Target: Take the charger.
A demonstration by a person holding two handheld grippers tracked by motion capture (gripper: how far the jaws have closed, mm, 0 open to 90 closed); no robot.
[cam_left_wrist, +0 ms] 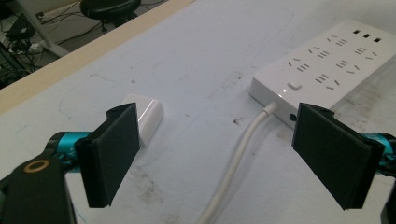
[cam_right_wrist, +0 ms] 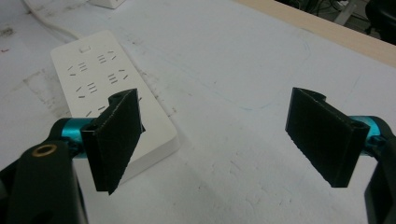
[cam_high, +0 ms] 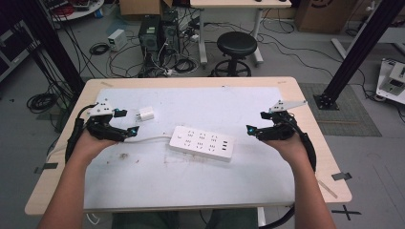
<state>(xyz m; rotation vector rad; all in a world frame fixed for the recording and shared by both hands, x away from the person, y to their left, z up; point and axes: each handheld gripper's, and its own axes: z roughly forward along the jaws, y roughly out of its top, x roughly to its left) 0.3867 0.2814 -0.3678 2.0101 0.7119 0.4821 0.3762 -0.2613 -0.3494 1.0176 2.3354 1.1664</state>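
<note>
Left gripper (cam_left_wrist: 217,154) jaws wide apart, nothing between the pads but the white cable (cam_left_wrist: 233,163) running up to the power strip (cam_left_wrist: 327,65) just ahead-right; small white adapter (cam_left_wrist: 147,116) just past the left jaw. Right gripper (cam_right_wrist: 219,140) also wide open, empty, strip behind its left jaw, all on tabletop (cam_high: 191,181)

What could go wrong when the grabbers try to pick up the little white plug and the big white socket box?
1. The small white charger lies flat on the mat, so the open left gripper might just push it along.
2. The power strip looks wider than the open right gripper, so a grip may slip.
3. The white cable runs under the left gripper and could snag.
</note>
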